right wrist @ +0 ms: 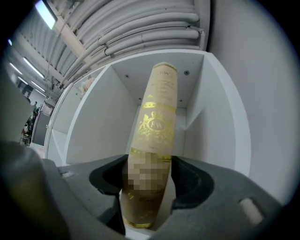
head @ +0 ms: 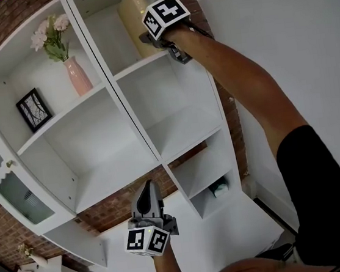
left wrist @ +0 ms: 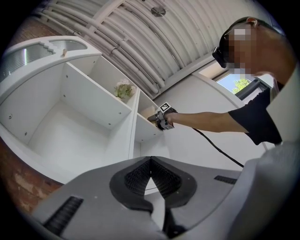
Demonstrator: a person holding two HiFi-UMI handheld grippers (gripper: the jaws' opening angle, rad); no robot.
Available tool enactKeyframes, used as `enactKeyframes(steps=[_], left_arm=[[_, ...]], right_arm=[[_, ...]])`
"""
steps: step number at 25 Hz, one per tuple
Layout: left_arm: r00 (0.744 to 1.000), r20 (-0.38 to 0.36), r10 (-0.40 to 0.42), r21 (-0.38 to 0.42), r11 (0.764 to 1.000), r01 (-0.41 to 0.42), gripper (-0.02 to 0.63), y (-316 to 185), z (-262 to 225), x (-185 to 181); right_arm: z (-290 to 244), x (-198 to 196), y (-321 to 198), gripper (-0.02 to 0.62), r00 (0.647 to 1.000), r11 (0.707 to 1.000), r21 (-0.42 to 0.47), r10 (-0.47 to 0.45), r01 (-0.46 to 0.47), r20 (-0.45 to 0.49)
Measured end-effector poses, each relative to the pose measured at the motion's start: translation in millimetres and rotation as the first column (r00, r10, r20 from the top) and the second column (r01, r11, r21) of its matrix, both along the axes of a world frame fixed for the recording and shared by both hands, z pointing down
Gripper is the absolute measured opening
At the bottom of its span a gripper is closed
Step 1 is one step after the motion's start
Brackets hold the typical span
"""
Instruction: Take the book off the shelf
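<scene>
1. Book stands in the top right compartment of the shelf, spine facing out. It is clear of both side walls, and its foot is on the board near the front edge.
2. Its long axis runs upright, from the board towards the compartment's top. The jaws cross that axis, one on each cover.
3. Right gripper is up at that compartment with the arm stretched out, and the book lies straight ahead of it. The lower part of the spine already sits between the jaws.
4. Those jaws stand wide apart. The right gripper view shows a sliver of white board between the book and one pad, so I judge the pads are not pressing and the book is not held.
5. Left gripper hangs low, below the shelf's bottom edge and well apart from the book. Its jaws are together on nothing.
6. The right arm is plainly the nearer and the only one placed to act.
7. The coming move probably calls for closing on the covers. The book would then come straight back over the front edge, kept upright so that its top clears the compartment.
</scene>
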State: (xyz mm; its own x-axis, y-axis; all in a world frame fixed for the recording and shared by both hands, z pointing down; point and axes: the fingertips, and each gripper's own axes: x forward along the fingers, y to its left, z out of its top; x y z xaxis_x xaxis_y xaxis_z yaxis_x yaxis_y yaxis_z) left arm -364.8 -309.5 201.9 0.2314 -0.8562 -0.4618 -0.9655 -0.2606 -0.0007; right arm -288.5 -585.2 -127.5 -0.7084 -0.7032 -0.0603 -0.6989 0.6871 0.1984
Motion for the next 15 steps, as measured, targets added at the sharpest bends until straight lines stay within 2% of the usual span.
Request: enactKeyframes(steps=[3,6,12,15], left_arm=[[1.0,-0.007,-0.006,-0.007,1.0,0.006,-0.002,0.0,3.9,-4.5],[1.0,-0.012,-0.007,-0.011,1.0,0.006,-0.002,-0.8,7.8,-7.2],[1.0,-0.006,-0.002,-0.023,1.0,0.002,-0.002,-3.4,9.9,0.4],[1.0,0.002,0.007,-0.025,1.0,-0.007,-0.002,-5.8,9.0,8.0]], right_arm=[[2.7,-1.8,-4.5,0.239,0.999,1.0,0.0,0.029,-0.029,-0.028],[1.0,0.1,-3.4,0.221,1.0,1.0,0.005,0.025,-0.025,-0.017],[-1.6,11.6,8.1,0.198,0.997,0.999,0.036,-0.023,0.021,0.077],[-4.3,18.2,20.9,0.195,0.991,0.995,0.084,-0.065,0.055,0.121]])
